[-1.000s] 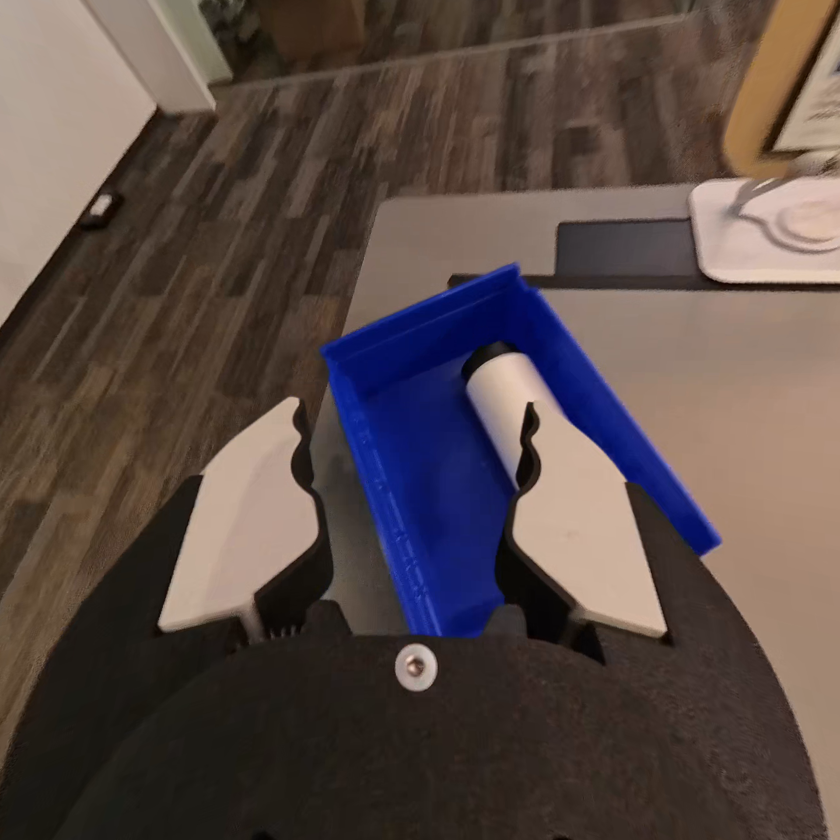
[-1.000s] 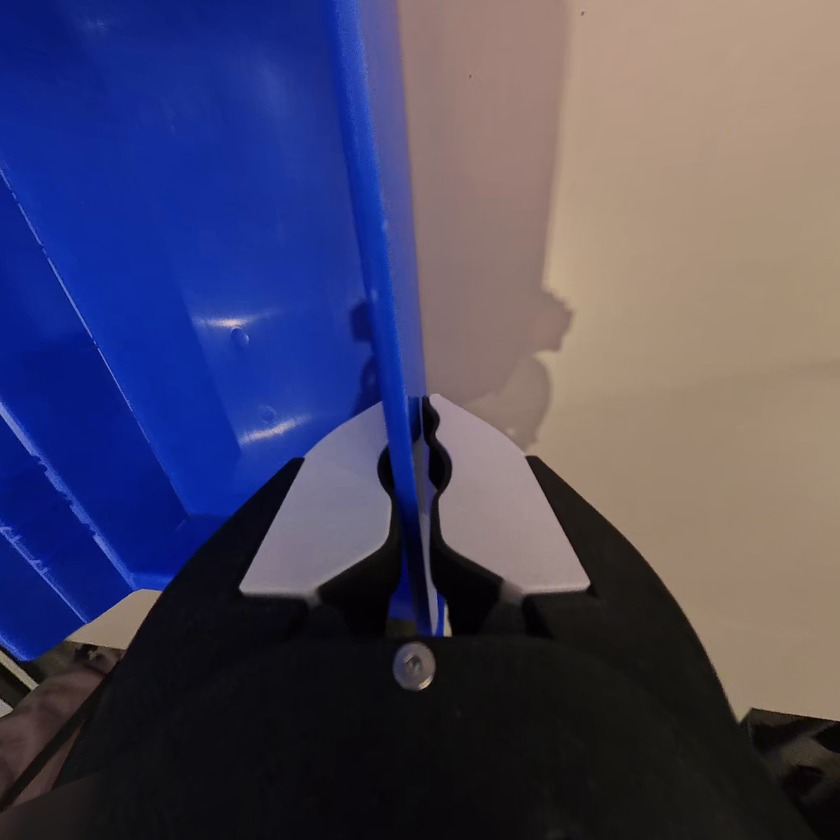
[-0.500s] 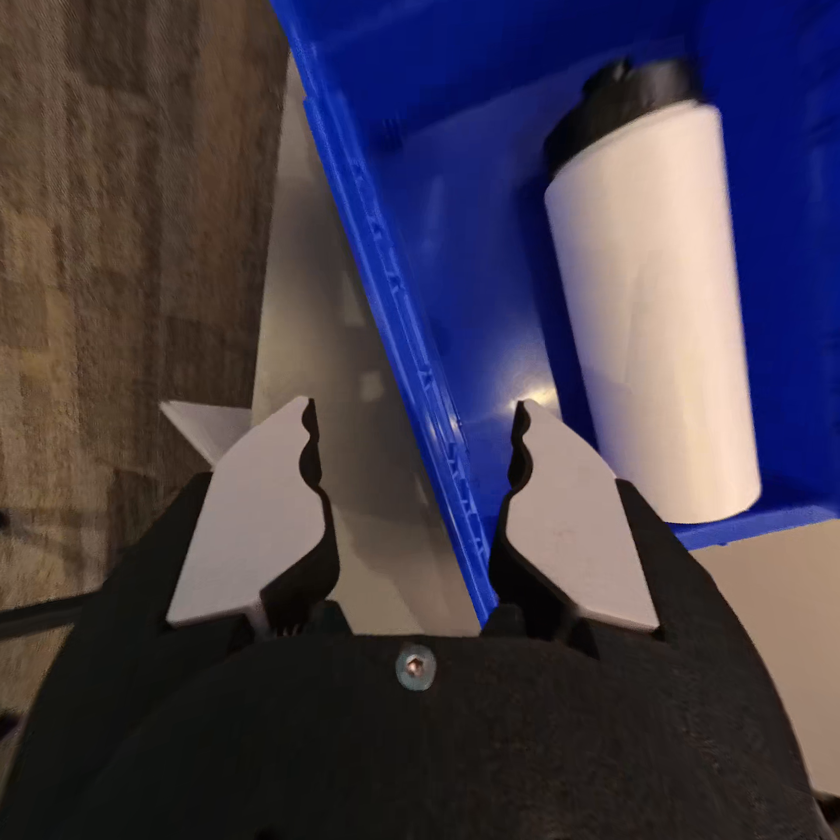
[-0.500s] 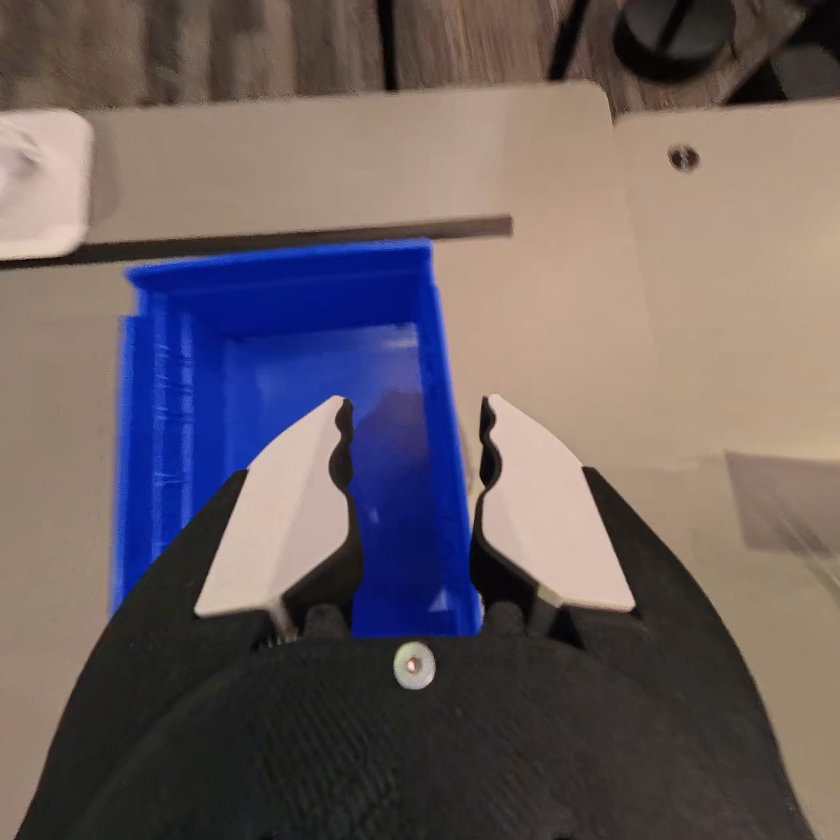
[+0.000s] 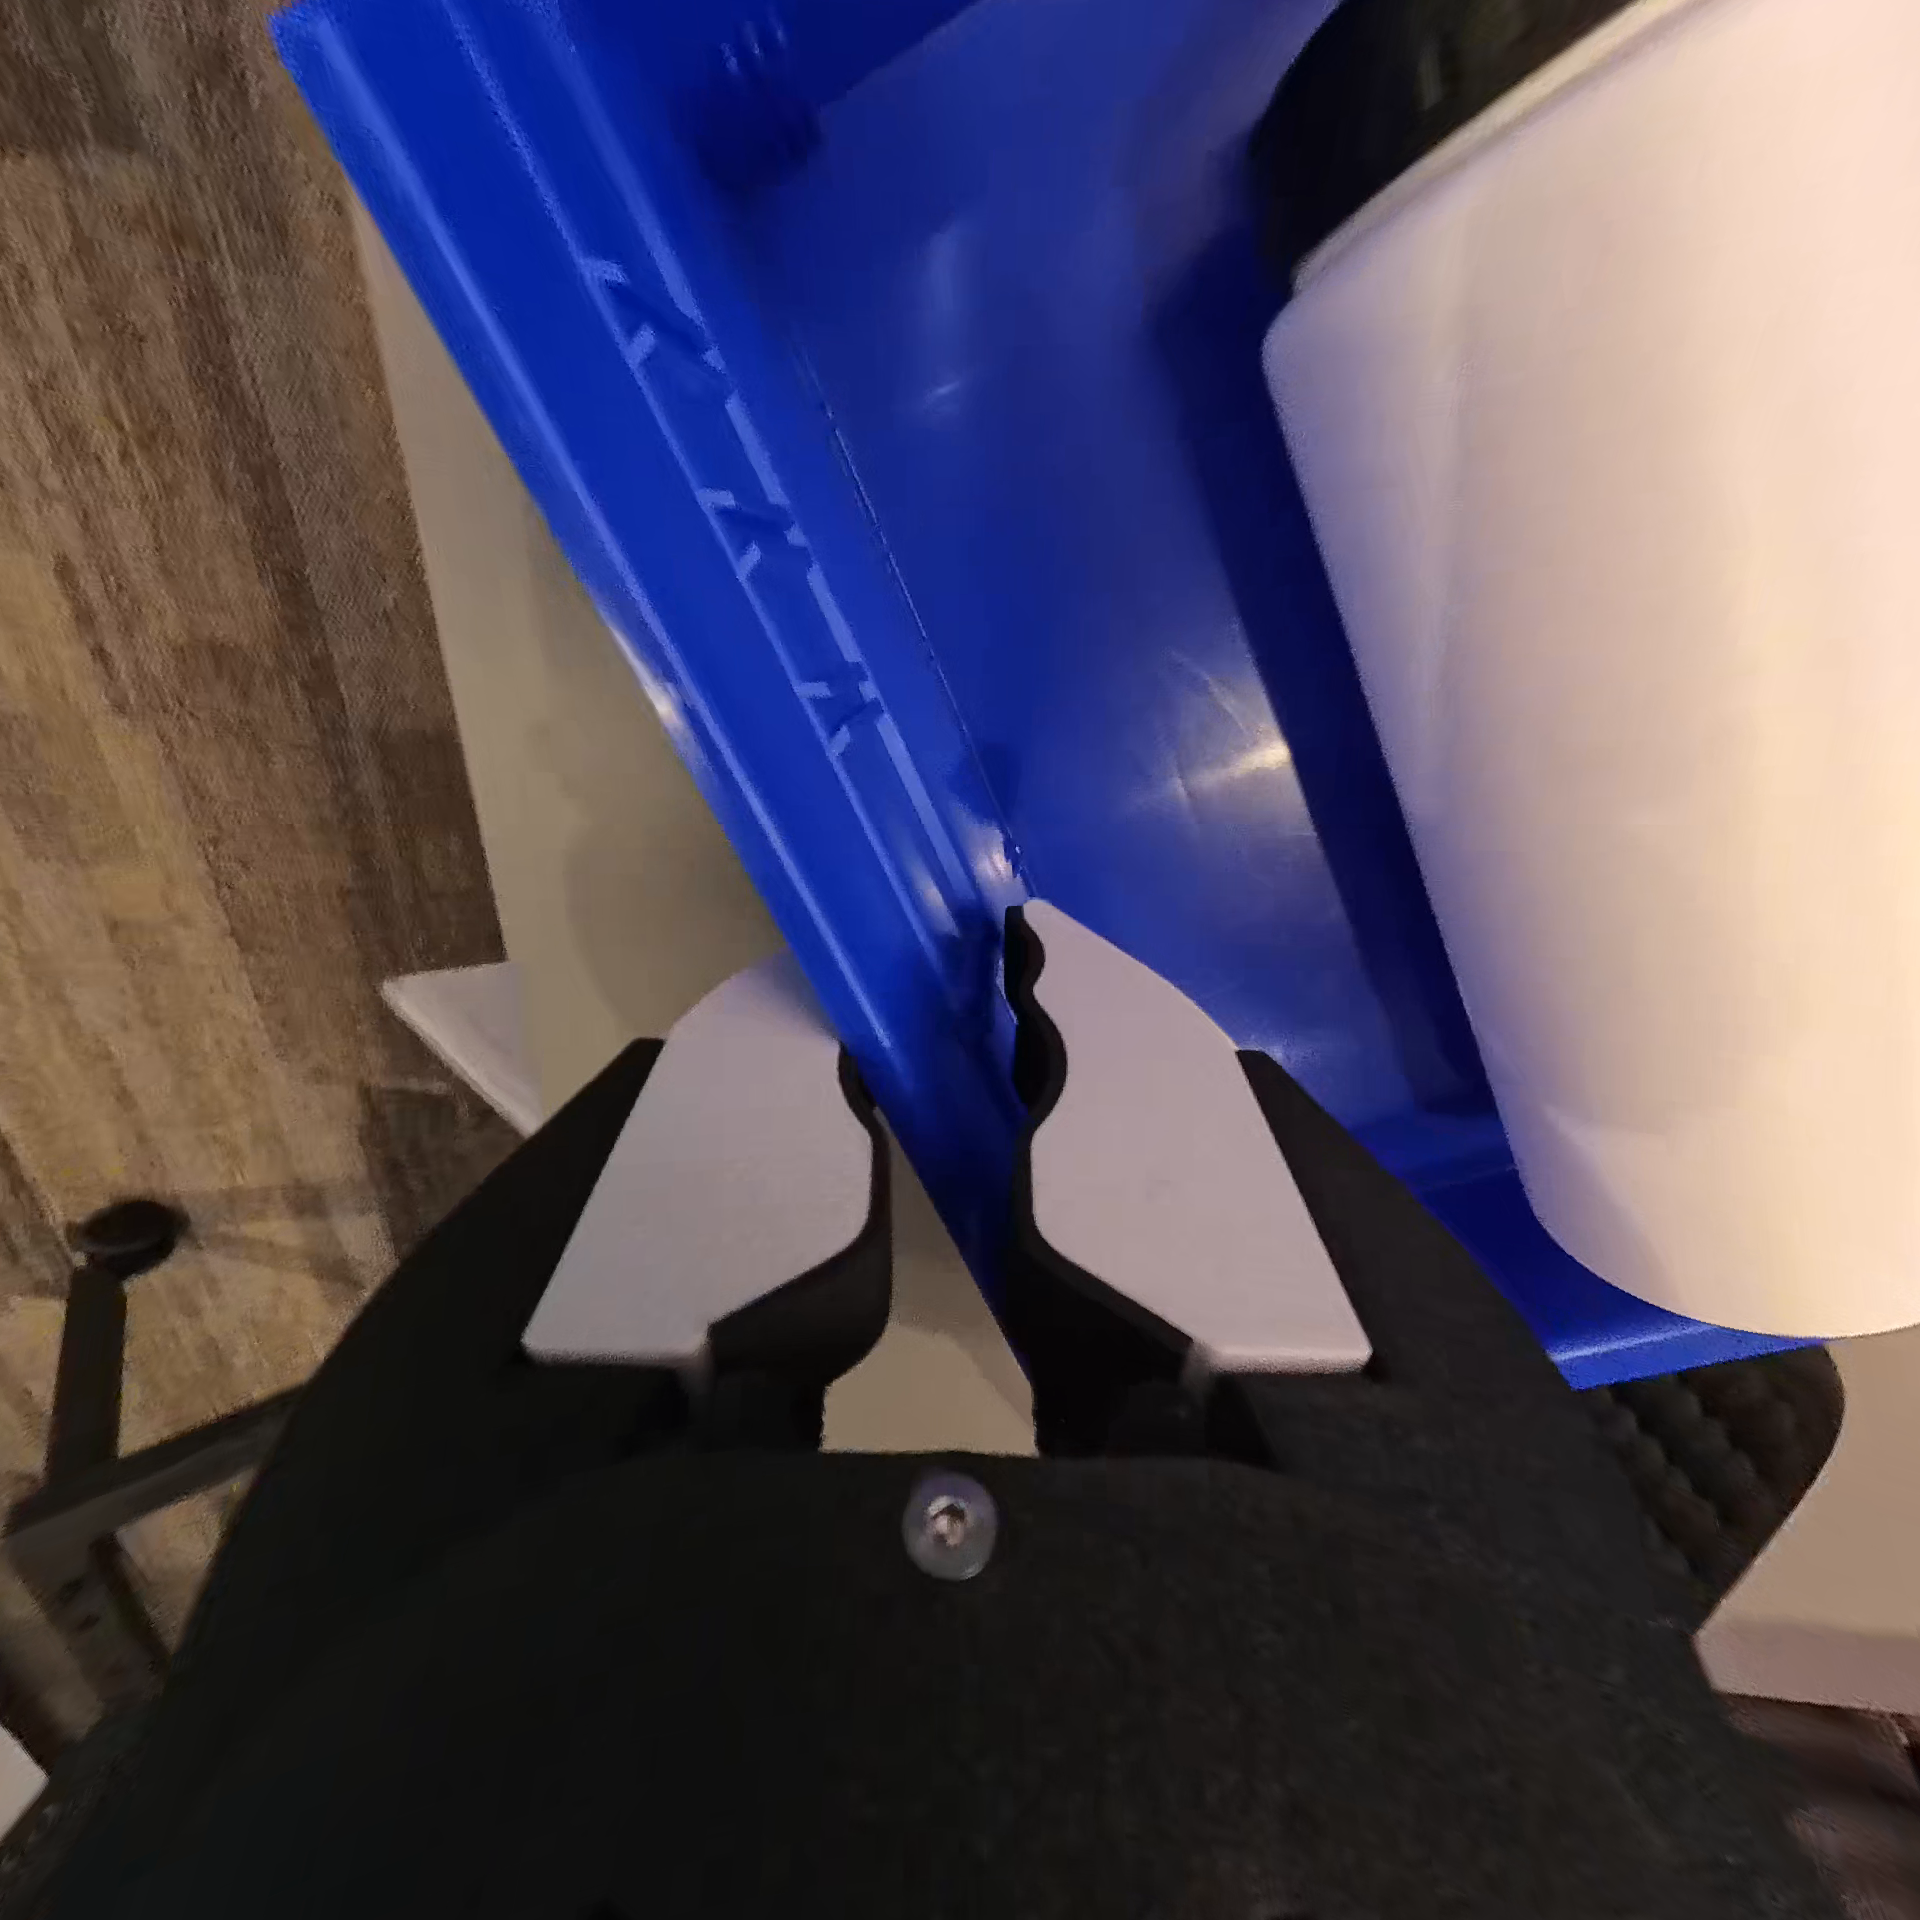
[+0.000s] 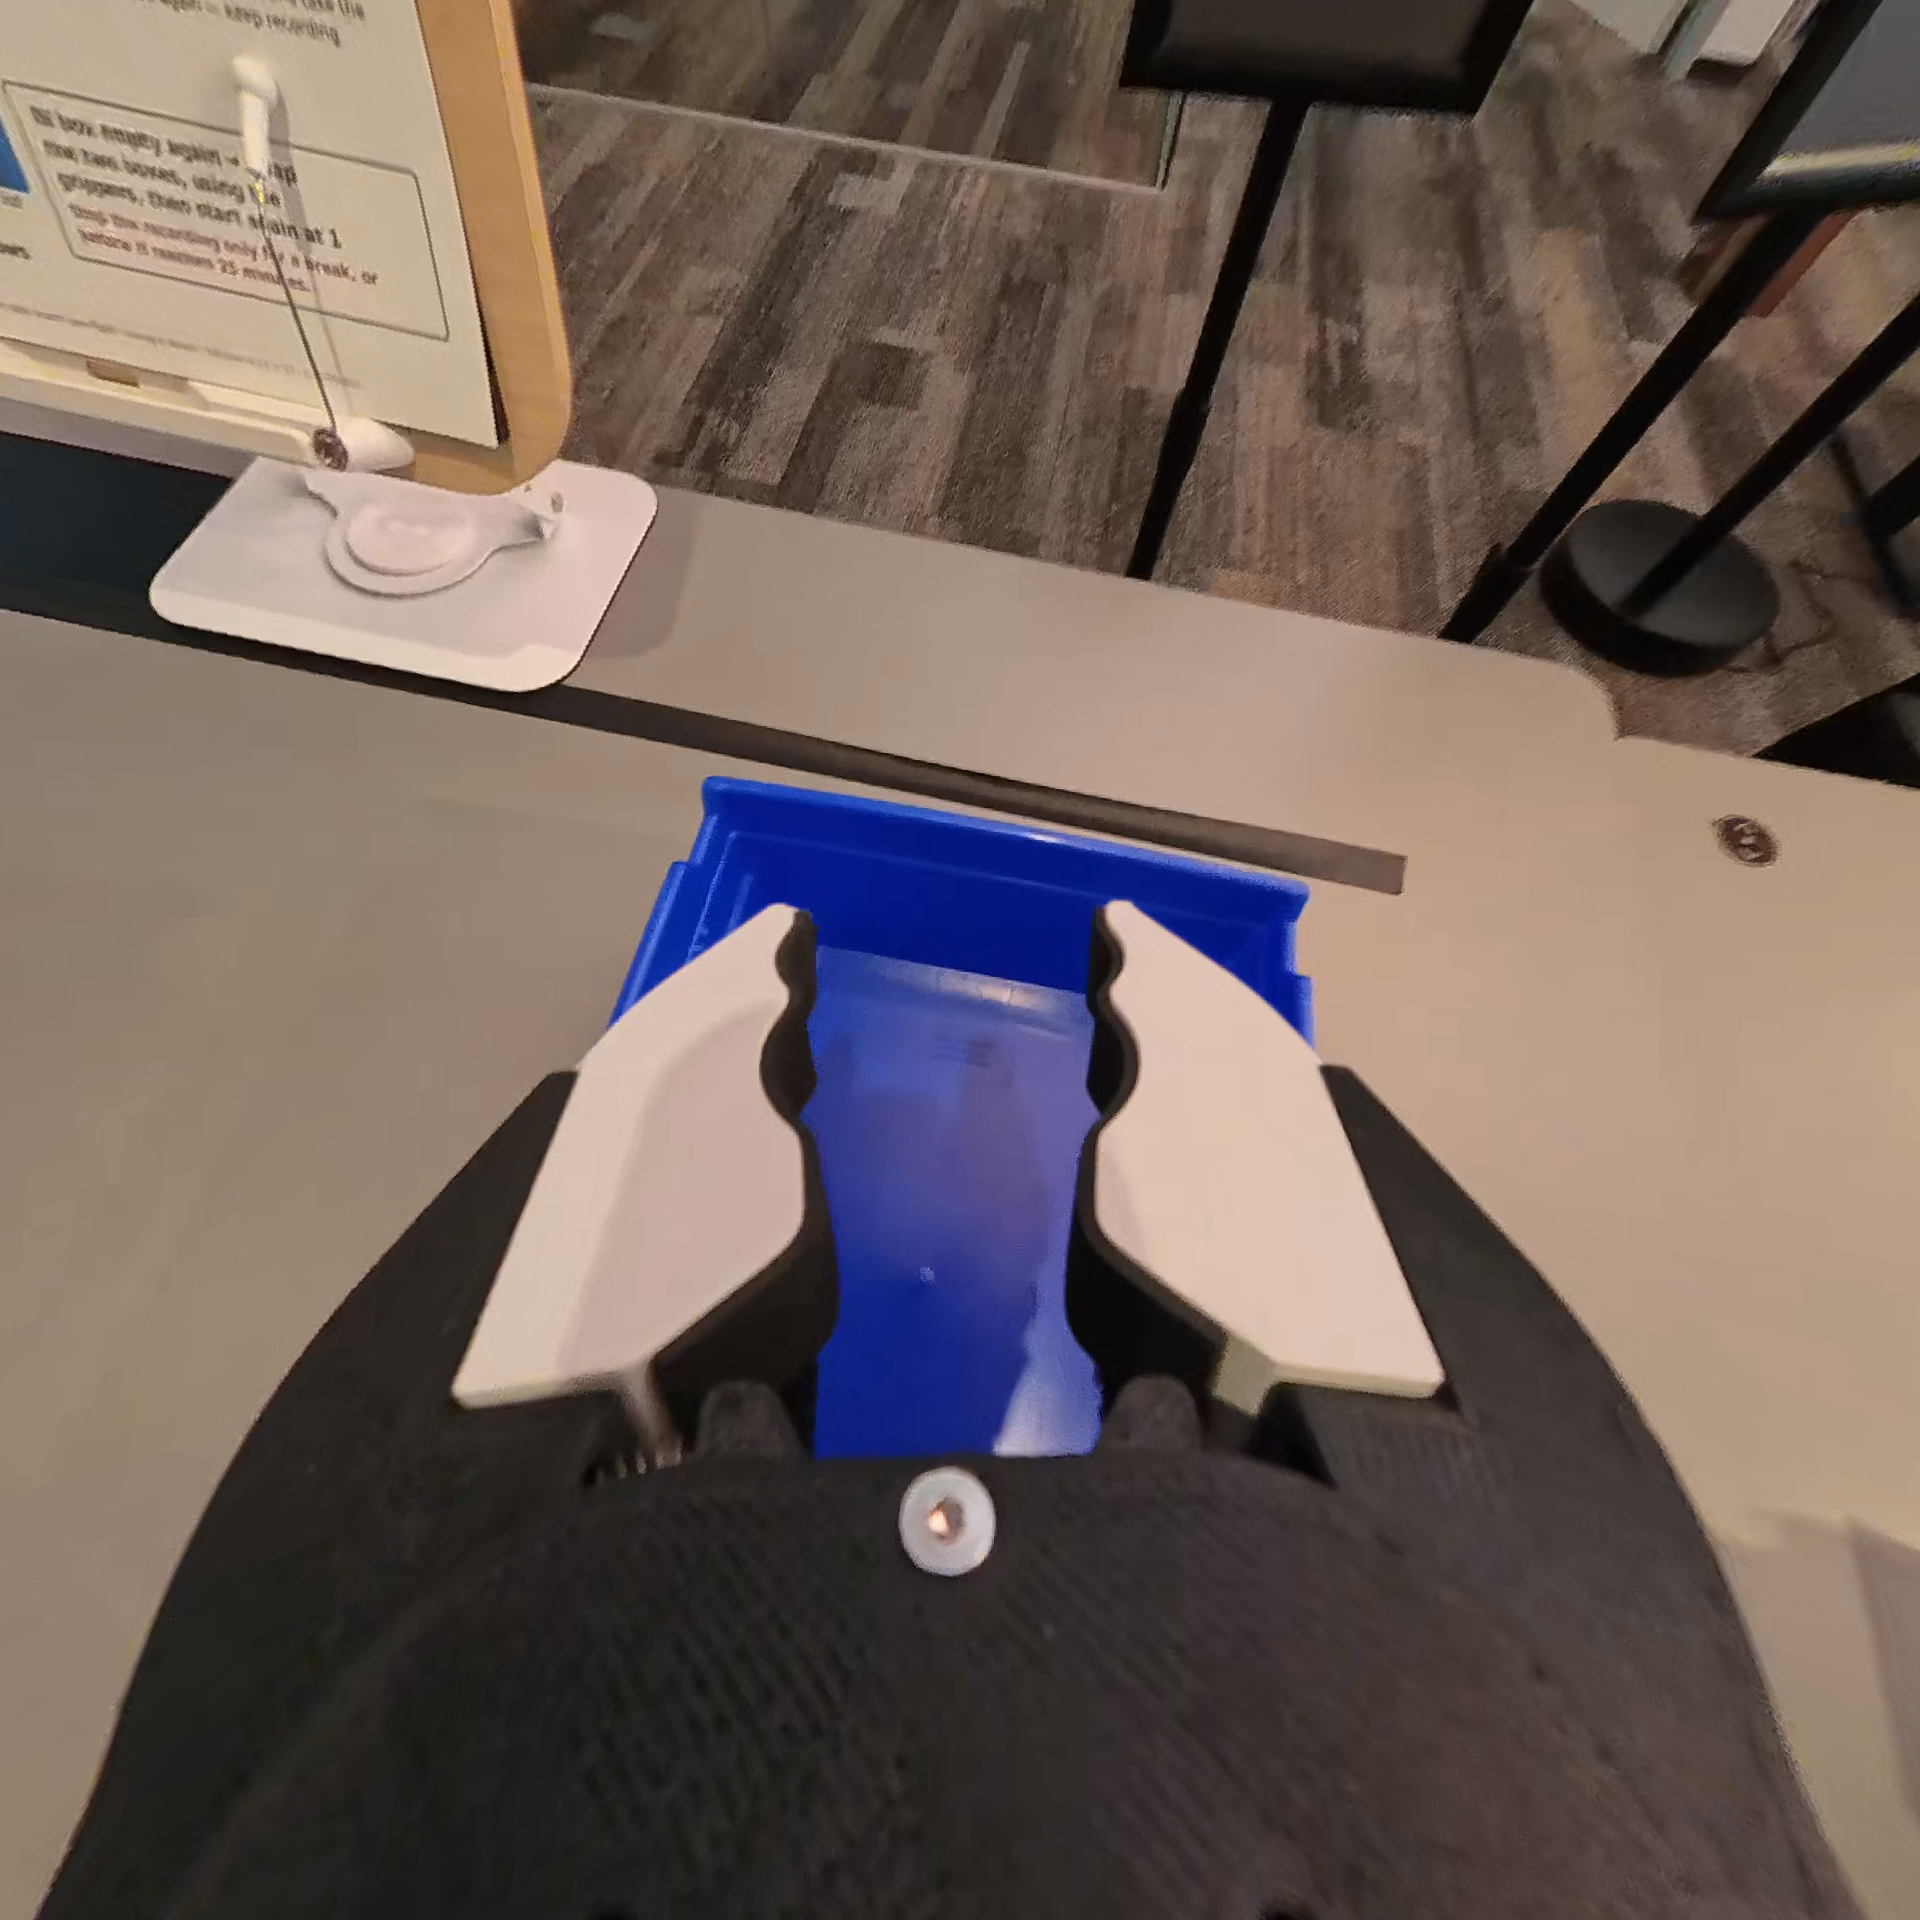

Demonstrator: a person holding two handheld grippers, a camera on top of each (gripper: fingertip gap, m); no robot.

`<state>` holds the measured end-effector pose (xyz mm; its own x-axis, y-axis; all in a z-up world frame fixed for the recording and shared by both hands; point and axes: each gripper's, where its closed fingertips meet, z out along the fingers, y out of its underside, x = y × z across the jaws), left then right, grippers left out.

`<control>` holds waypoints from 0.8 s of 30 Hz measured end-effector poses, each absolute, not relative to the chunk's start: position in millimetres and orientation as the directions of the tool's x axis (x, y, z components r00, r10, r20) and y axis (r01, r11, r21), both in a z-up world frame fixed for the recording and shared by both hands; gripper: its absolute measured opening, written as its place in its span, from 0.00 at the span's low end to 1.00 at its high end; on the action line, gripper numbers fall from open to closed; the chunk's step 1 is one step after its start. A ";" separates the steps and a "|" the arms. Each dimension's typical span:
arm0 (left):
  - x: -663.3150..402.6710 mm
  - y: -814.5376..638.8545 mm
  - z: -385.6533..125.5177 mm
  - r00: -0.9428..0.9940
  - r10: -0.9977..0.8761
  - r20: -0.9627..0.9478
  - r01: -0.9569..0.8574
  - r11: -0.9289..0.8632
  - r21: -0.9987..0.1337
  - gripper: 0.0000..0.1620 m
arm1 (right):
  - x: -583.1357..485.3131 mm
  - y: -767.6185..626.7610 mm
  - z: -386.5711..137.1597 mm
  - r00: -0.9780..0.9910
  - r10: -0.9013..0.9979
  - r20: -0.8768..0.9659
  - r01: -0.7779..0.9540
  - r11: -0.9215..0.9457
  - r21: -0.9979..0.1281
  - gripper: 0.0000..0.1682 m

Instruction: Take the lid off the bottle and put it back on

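The left tool (image 5: pixel 940 997) was pinched on the side wall of a blue bin (image 5: pixel 727 540), one finger outside the wall and the other inside. The right tool (image 6: pixel 945 966) hung with its fingers spread and nothing between them, above a second blue bin (image 6: pixel 997 894) that looked bare inside from that view.

The white bottle (image 5: pixel 1621 727) lay on its side in the bin the left tool gripped, just to the right of that tool's inner finger and not touching it. Its long axis ran roughly along the bin wall, away from the camera, with the black lid (image 5: pixel 1340 114) at the far end and the flat base at the near end. The bin sat at the corner of the grey worktop (image 5: pixel 540 582), with wood-pattern floor beyond.

The left tool was much the nearer to the bottle, but it was occupied with the wall. The lid was still on, so the unscrewing seemed not yet begun; the free right tool would probably have to reach the far capped end.
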<state>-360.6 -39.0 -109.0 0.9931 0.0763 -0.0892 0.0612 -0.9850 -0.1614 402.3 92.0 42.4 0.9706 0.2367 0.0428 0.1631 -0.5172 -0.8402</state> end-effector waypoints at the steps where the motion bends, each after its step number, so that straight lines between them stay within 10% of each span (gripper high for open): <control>1: -357.3 -34.1 -109.2 0.996 0.046 -0.079 0.032 -0.986 -0.166 0.12 | 400.6 91.7 39.4 0.968 0.249 0.021 0.154 -0.527 -0.836 0.31; 24: -326.5 21.0 -110.8 0.946 -0.170 -0.276 -0.233 -0.948 -0.216 0.18 | 367.9 97.3 0.1 0.933 0.356 0.061 0.280 -0.608 -0.743 0.31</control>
